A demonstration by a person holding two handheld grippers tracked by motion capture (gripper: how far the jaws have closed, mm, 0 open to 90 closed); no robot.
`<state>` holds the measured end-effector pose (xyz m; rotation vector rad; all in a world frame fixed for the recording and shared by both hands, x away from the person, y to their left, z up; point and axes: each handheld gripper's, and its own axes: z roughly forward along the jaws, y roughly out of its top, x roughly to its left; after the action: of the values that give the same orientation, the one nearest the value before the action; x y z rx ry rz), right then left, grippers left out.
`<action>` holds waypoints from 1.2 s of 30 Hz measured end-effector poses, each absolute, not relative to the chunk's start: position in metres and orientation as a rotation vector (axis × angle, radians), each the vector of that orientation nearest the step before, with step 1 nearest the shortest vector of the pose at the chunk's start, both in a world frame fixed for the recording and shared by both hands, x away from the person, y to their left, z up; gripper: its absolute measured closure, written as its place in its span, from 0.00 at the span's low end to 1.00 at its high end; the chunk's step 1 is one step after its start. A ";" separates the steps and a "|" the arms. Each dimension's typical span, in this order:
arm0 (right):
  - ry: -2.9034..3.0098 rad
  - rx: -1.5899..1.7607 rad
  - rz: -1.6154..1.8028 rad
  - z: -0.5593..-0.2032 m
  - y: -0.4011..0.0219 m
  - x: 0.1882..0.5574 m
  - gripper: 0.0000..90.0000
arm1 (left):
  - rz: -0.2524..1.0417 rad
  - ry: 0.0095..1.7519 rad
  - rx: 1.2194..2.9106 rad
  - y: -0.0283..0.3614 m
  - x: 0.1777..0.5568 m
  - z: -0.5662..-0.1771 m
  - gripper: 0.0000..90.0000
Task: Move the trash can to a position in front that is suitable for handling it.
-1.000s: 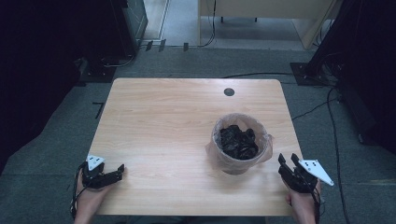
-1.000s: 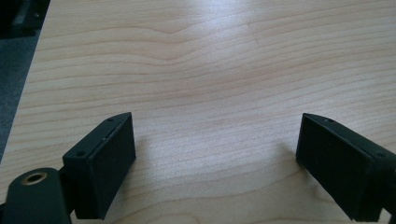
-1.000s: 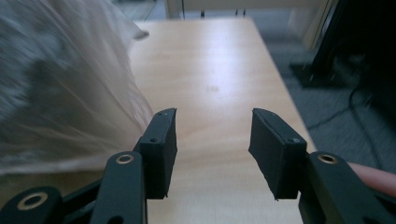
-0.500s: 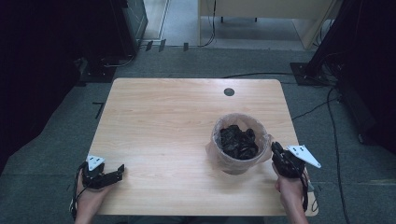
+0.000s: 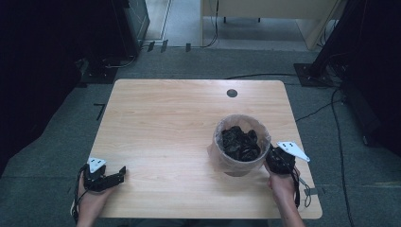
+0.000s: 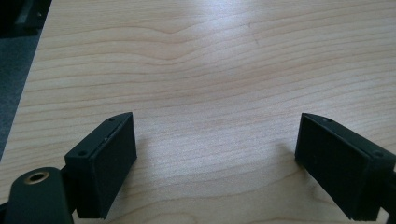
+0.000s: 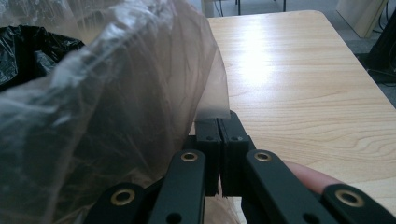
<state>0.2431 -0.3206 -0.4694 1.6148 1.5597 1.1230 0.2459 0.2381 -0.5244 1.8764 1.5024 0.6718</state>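
A round bin [image 5: 236,166] lined with a clear plastic bag [image 7: 116,116] stands right of the table's middle, with crumpled black plastic [image 5: 240,142] inside. My right gripper [image 5: 271,158] sits against the bin's right side. Its jaws have just been closing, and in the right gripper view they [image 7: 218,125] are shut on a fold of the clear bag's edge. My left gripper [image 5: 120,173] rests at the table's near left corner. In the left gripper view its jaws [image 6: 215,158] stand wide open over bare wood.
The wooden table [image 5: 165,123] has a dark cable hole [image 5: 231,93] near its far edge. Dark equipment and cables lie on the grey floor around it. A finger [image 7: 306,175] shows under the right gripper's jaws.
My right gripper has moved from the near right corner up to the bin's side, and its jaws have shut on the bag's edge. The left gripper has stayed put.
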 end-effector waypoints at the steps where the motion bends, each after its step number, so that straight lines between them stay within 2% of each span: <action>1: 1.556 1.619 1.124 -0.469 -0.320 0.243 0.99 | 0.672 1.503 1.876 0.238 0.246 -0.524 0.13; 36: 1.674 1.492 1.172 -0.470 -0.261 0.251 0.99 | 0.672 1.504 1.875 0.237 0.246 -0.524 0.13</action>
<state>0.2514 -0.2614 -0.4698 1.4920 1.6742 1.1721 0.2458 0.2375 -0.5244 1.8755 1.5036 0.6721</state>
